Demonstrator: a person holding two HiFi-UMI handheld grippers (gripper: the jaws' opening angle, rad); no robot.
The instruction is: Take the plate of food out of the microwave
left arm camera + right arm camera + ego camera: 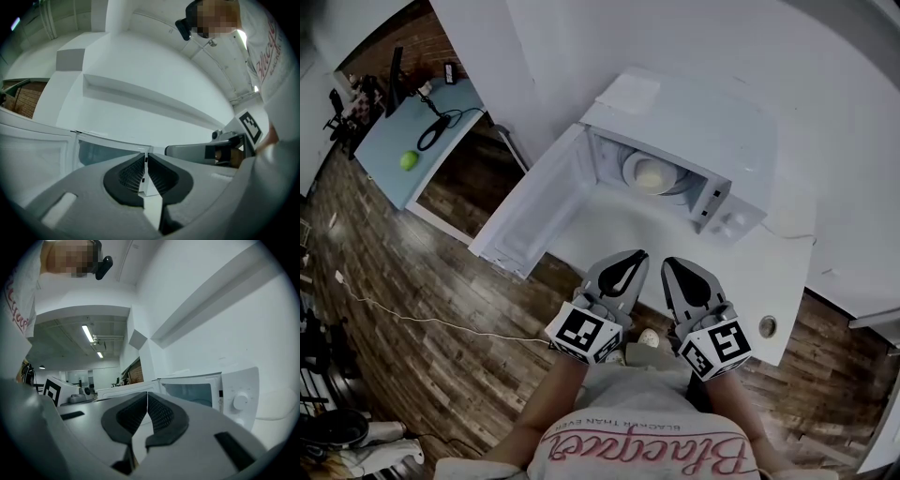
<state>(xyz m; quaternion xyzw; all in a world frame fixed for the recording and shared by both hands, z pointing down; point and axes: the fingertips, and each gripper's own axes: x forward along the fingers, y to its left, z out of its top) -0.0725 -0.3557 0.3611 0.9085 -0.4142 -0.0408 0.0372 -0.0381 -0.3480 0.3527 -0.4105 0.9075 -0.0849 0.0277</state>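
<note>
The white microwave (694, 131) stands on a white table (609, 225) with its door (534, 202) swung open to the left. Inside, a white plate (630, 169) carries a pale mound of food (651, 176). My left gripper (635, 255) and right gripper (671, 263) are side by side over the table's near edge, short of the opening, both shut and empty. In the left gripper view the shut jaws (146, 158) point at the microwave's cavity (101, 152), with the right gripper (206, 151) alongside. The right gripper view has its shut jaws (147, 397) before the microwave front (190, 392) and its knob (239, 401).
A sheet of paper (628, 94) lies on top of the microwave. The table has a round cable hole (767, 326) at its near right. At the far left, a blue table (417, 131) holds a green ball (410, 160) and cables, on wood flooring (412, 281).
</note>
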